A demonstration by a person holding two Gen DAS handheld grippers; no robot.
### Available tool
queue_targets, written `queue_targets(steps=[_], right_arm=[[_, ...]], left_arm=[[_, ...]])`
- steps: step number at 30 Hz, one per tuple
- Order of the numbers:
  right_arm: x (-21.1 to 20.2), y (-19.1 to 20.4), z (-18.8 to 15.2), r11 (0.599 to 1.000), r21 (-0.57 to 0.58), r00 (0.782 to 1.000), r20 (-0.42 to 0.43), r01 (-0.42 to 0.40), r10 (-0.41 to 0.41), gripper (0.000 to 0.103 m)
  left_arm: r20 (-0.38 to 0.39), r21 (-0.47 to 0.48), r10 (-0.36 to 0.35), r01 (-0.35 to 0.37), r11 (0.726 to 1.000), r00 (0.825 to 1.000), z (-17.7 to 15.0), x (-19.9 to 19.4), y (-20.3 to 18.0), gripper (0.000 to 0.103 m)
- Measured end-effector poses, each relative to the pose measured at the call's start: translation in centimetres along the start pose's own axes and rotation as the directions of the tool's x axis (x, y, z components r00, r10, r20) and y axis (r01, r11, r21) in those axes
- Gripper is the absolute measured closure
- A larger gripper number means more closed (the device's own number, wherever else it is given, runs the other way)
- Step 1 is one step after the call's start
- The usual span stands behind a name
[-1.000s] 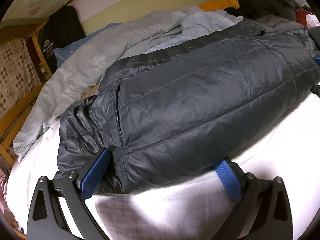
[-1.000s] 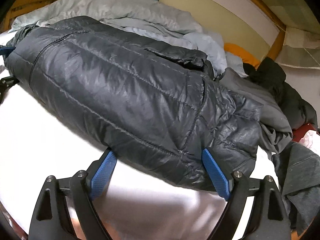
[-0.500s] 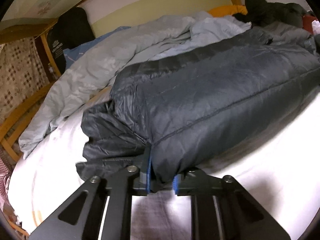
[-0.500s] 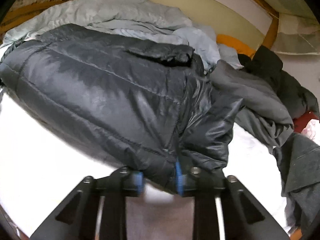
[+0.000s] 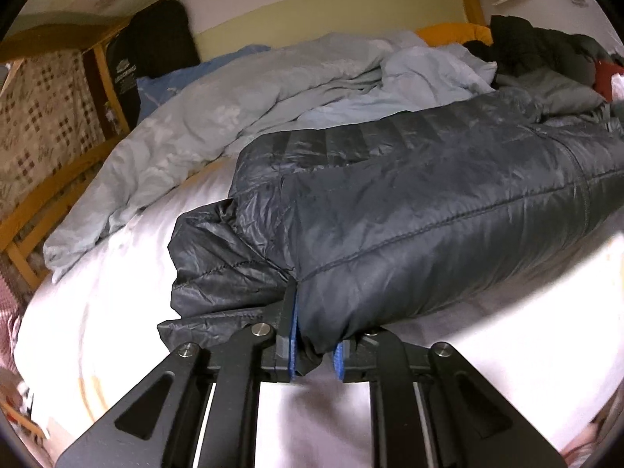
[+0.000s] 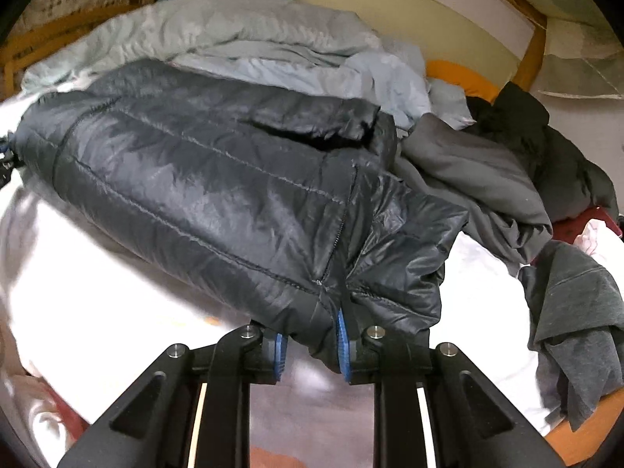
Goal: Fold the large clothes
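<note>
A dark quilted puffer jacket (image 5: 409, 202) lies across the white bed sheet (image 5: 117, 292), folded lengthwise. My left gripper (image 5: 315, 355) is shut on the jacket's near edge at one end, beside a crumpled sleeve (image 5: 218, 257). The jacket also fills the right wrist view (image 6: 218, 195). My right gripper (image 6: 312, 347) is shut on the near edge at the other end, by the side seam, with a sleeve (image 6: 405, 257) bunched to its right. The fabric between both pairs of blue pads hides how deep the hold is.
A pale blue duvet (image 5: 234, 109) lies bunched behind the jacket. Dark and grey clothes (image 6: 507, 179) are piled at the right end of the bed, with a grey garment (image 6: 577, 319) hanging over the edge. A wooden bed rail (image 5: 43, 202) runs along the left.
Both grippers were open around the jacket's near edge one second ago. They have closed on it and the edge has lifted slightly and bunched.
</note>
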State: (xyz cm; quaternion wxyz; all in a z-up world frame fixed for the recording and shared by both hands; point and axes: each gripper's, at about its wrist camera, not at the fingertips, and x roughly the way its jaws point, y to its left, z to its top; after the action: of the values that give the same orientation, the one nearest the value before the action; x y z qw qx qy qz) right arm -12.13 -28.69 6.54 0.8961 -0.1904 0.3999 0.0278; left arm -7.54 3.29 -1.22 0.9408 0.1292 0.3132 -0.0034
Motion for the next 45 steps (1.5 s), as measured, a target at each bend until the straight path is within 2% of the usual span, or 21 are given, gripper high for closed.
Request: queue_targets(steps=[4, 7, 10, 14, 16, 20, 25, 27, 30, 34, 37, 40, 42, 44, 45], right_arm=[[-1.6, 0.8, -0.7, 0.998, -0.051, 0.997, -0.061, -0.046, 0.042, 0.081], [-2.6, 0.8, -1.3, 0.994, -0.039, 0.992, -0.083, -0.097, 0.094, 0.081], [-3.6, 0.1, -0.6, 0.995, -0.028, 0.994, -0.054, -0.097, 0.096, 0.081], [-4.2, -1.6, 1.8, 0.997, 0.016, 0.997, 0.002, -0.08, 0.08, 0.081], [-4.3, -2.1, 3.4, 0.997, 0.007, 0.997, 0.029, -0.075, 0.075, 0.081], [-4.0, -2.0, 6.6, 0.999, -0.036, 0.998, 0.061, -0.022, 0.024, 0.081], [-1.9, -3.1, 10.1, 1.0, 0.022, 0.996, 0.086, 0.004, -0.006, 0.081], [-0.6, -3.7, 10.3, 0.998, 0.058, 0.996, 0.086, -0.011, 0.006, 0.081], [0.8, -3.9, 9.8, 0.999, 0.045, 0.997, 0.079, -0.025, 0.021, 0.081], [1.7, -4.2, 10.0, 0.998, 0.053, 0.994, 0.111, -0.032, 0.026, 0.08], [2.5, -4.4, 10.8, 0.997, 0.07, 0.991, 0.129, -0.029, 0.02, 0.079], [3.2, -4.4, 11.4, 0.996, 0.087, 0.992, 0.127, -0.017, 0.006, 0.074], [3.3, -4.5, 11.9, 0.996, 0.094, 0.99, 0.141, 0.013, -0.026, 0.058], [3.3, -5.0, 12.1, 0.991, 0.127, 0.983, 0.171, 0.048, -0.07, 0.05], [3.4, -5.4, 12.2, 0.988, 0.15, 0.981, 0.18, 0.043, -0.07, 0.05]], left_arm=[[-0.068, -0.016, -0.015, 0.014, 1.0, 0.998, 0.4, -1.6, 0.5, 0.09], [-0.102, 0.005, -0.017, 0.018, 1.0, 0.995, 1.1, -2.4, 0.9, 0.09], [-0.122, -0.005, -0.028, 0.027, 1.0, 0.992, 2.5, -3.3, 1.1, 0.09], [-0.103, -0.01, -0.019, 0.018, 1.0, 0.995, 4.9, -3.7, 1.0, 0.09], [-0.101, -0.019, 0.004, -0.006, 1.0, 0.995, 6.3, -3.2, 1.1, 0.089], [-0.089, -0.101, 0.011, -0.02, 0.995, 0.996, 9.0, -1.7, 2.0, 0.087], [-0.07, -0.103, 0.051, -0.058, 0.993, 0.996, 12.1, 1.0, 1.6, 0.087], [-0.074, -0.116, 0.041, -0.05, 0.992, 0.996, 12.8, 1.9, 1.6, 0.087], [-0.085, -0.118, 0.03, -0.04, 0.992, 0.996, 13.0, 2.8, 1.3, 0.087], [-0.098, -0.072, 0.082, -0.09, 0.993, 0.992, 13.2, 4.2, 0.4, 0.084], [-0.091, -0.082, 0.098, -0.106, 0.991, 0.991, 14.0, 5.0, 0.4, 0.084], [-0.089, -0.108, 0.092, -0.102, 0.989, 0.992, 14.5, 5.4, 0.6, 0.081], [-0.084, -0.126, 0.091, -0.101, 0.987, 0.992, 14.8, 5.4, 1.1, 0.077], [-0.071, -0.162, 0.09, -0.101, 0.982, 0.993, 14.9, 5.2, 2.0, 0.07], [-0.061, -0.162, 0.089, -0.098, 0.982, 0.994, 14.9, 5.2, 2.2, 0.068]])
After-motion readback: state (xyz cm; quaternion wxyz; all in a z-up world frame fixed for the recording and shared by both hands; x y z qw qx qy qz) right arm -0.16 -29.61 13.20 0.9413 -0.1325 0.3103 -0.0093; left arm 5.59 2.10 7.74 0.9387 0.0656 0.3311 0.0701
